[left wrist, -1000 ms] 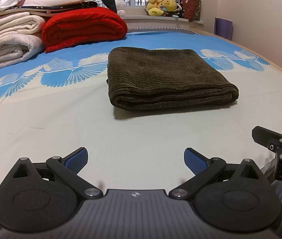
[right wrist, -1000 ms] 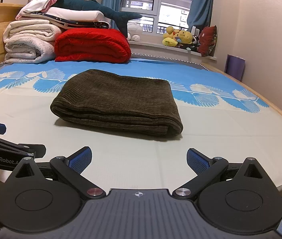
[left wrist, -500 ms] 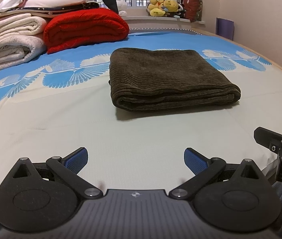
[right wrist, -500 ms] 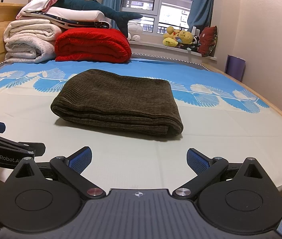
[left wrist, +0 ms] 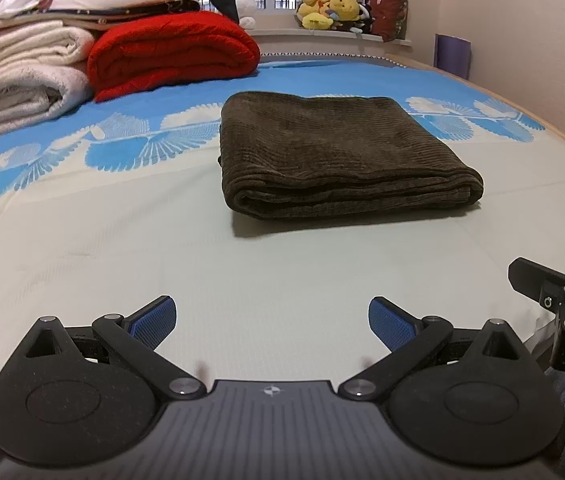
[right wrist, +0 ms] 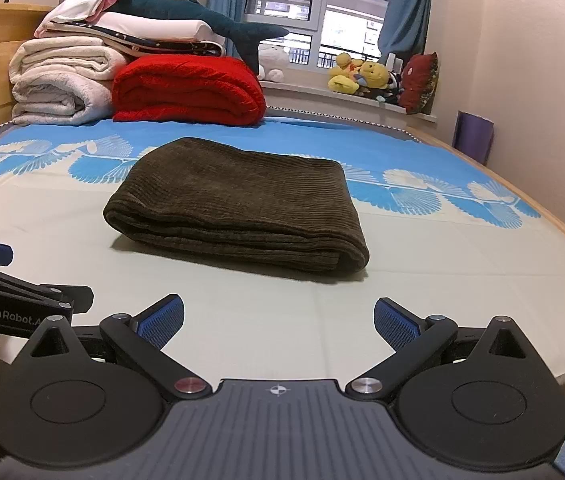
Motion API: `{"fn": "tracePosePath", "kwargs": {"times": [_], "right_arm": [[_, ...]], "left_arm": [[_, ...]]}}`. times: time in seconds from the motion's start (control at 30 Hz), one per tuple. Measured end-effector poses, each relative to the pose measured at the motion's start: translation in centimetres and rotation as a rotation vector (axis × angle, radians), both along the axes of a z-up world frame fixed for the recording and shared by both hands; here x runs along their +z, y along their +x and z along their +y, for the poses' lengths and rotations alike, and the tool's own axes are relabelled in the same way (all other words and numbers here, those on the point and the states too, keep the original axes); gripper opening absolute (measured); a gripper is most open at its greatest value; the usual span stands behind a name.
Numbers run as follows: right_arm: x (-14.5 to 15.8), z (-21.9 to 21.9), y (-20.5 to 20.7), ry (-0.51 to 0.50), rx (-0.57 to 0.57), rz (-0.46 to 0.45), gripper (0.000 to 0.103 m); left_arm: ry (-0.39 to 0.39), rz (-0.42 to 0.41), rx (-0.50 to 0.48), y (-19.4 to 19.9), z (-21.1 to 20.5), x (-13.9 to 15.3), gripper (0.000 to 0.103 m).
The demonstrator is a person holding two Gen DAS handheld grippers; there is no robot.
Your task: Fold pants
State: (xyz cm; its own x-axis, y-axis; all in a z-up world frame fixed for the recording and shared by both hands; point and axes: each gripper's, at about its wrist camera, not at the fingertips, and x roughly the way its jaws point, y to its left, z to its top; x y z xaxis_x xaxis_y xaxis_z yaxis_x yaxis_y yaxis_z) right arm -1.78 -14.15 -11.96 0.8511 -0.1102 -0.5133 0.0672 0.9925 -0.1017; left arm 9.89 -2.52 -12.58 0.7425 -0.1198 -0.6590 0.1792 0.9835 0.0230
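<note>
Dark brown corduroy pants (left wrist: 334,156) (right wrist: 242,204) lie folded into a thick rectangle in the middle of the bed, folded edge toward me. My left gripper (left wrist: 272,320) is open near the bed's front edge, well short of the pants, with nothing between its blue pads. My right gripper (right wrist: 278,320) is also open and empty, at about the same distance. Each gripper's body shows at the edge of the other's view: the right one (left wrist: 554,300) and the left one (right wrist: 14,300).
The bed sheet (left wrist: 122,240) is pale with blue fan patterns. At the head lie a folded red blanket (right wrist: 190,88), cream blankets (right wrist: 62,80) and a plush shark (right wrist: 202,20). Stuffed toys (right wrist: 362,76) sit on the window sill. A wall runs along the right.
The left wrist view has shifted slightly, so the pants sit a little farther right and lower. The right view is nearly unchanged. Both grippers stay open.
</note>
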Motion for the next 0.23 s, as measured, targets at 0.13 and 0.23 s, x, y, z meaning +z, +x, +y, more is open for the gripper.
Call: {"fn": "tracePosePath", "kwargs": {"times": [0.13, 0.23], "right_arm": [[-0.01, 0.03, -0.03, -0.001, 0.001, 0.000, 0.101], [-0.03, -0.04, -0.05, -0.001, 0.003, 0.000, 0.101]], "left_arm": [[-0.028, 0.025, 0.012, 0.27, 0.36, -0.05, 0.103], [-0.036, 0.029, 0.018, 0.32, 0.48, -0.03, 0.103]]}}
